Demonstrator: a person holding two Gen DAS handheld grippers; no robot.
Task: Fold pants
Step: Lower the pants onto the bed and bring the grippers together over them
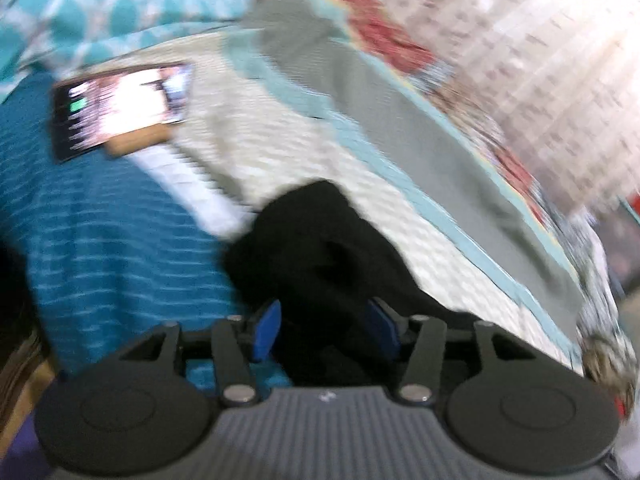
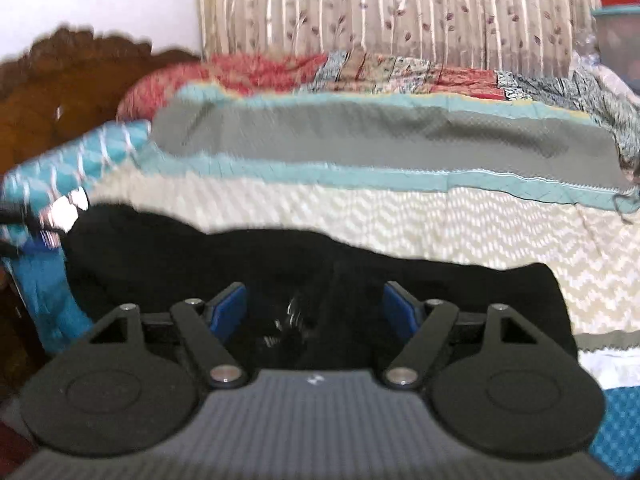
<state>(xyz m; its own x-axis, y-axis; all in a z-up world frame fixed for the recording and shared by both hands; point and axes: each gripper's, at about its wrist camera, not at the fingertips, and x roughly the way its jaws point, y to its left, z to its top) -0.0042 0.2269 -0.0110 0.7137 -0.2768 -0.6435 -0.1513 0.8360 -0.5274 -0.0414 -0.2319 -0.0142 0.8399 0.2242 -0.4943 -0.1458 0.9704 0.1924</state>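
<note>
Between both jaws, black pants [image 2: 312, 264], unclamped

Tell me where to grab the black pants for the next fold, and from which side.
Judging from the right wrist view, the black pants lie as a long band across the cream zigzag quilt. Probably best to pinch the rounded end at the right, coming in from that end over the quilt: its edge looks free and uncovered.
</note>
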